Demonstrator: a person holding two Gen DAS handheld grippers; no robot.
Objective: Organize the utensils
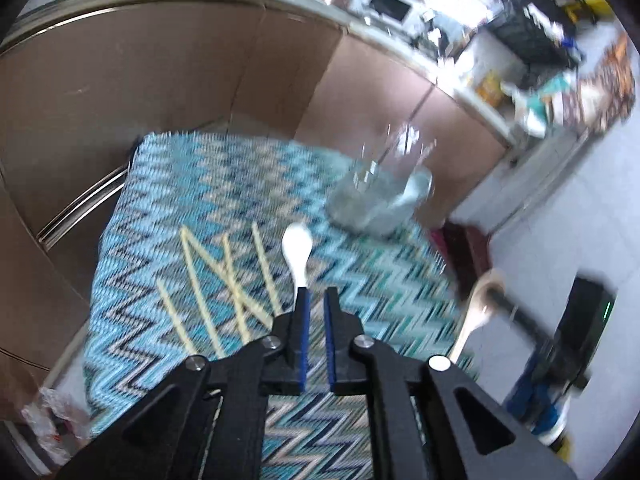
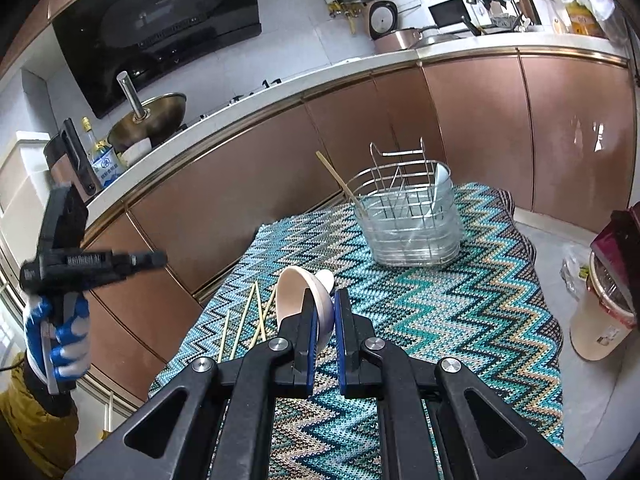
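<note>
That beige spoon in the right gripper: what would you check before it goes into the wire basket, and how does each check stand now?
1. Grip on the spoon: ok. The right gripper is shut on the beige spoon, pinching its handle, bowl pointing up and away.
2. Wire utensil basket upright on the zigzag cloth: ok.
3. Room in the basket: cannot tell. It already holds a chopstick and a pale spoon.
4. Left gripper out of the way: ok, off to the left and holding nothing.
5. What remains on the cloth: white spoon and loose chopsticks, not ok yet.
</note>
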